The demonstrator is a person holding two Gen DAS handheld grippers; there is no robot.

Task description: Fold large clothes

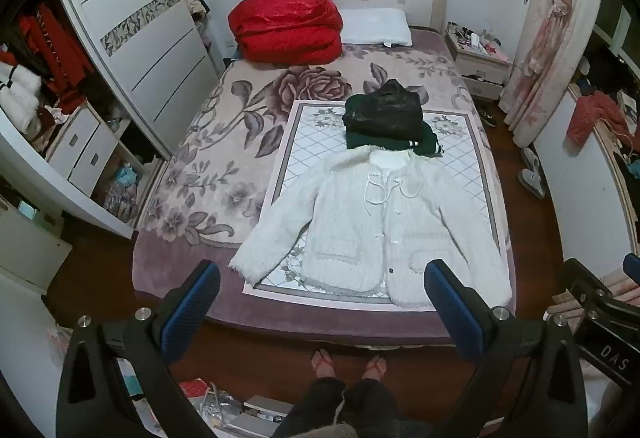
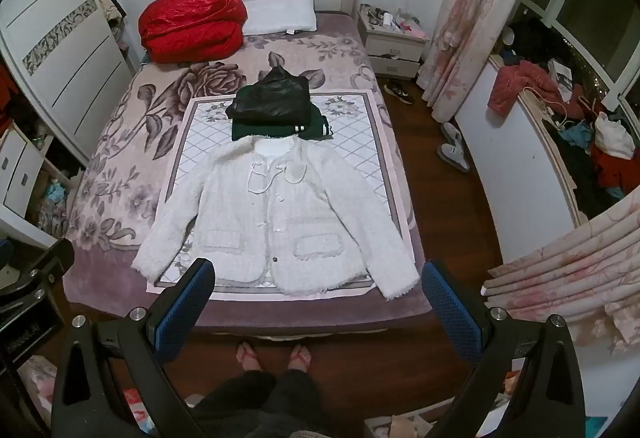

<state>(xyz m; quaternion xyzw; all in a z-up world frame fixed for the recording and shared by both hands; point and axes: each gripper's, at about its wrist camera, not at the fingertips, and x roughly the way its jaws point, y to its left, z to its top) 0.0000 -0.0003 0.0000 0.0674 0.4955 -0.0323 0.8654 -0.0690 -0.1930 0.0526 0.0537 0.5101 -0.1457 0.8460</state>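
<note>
Already two garments look finished: a black folded piece (image 1: 384, 109) sits on top of a dark green folded piece (image 1: 394, 141) at the far end of the quilted mat (image 1: 288, 157) spread on the bed (image 1: 192, 157). Going from left to right, the left tongs (image 1: 322, 290) hang above the foot of the bed, spread as wide as they go and holding nothing. Next comes the white fuzzy jacket (image 1: 372, 222), the piece in hand, lying face up and flat on the mat just in front of the folded stack, its collar toward the stack and touching or just short of it. Both sleeves are spread outward, the left one reaching off the mat's edge, and the front is closed, with its drawstrings loose on the chest. No fold has been made in it yet, so by my reading this garment is laid out and the whole folding remains. Farthest right, the right tongs (image 2: 318, 288) are likewise fully apart and empty, poised over the jacket's hem.
</note>
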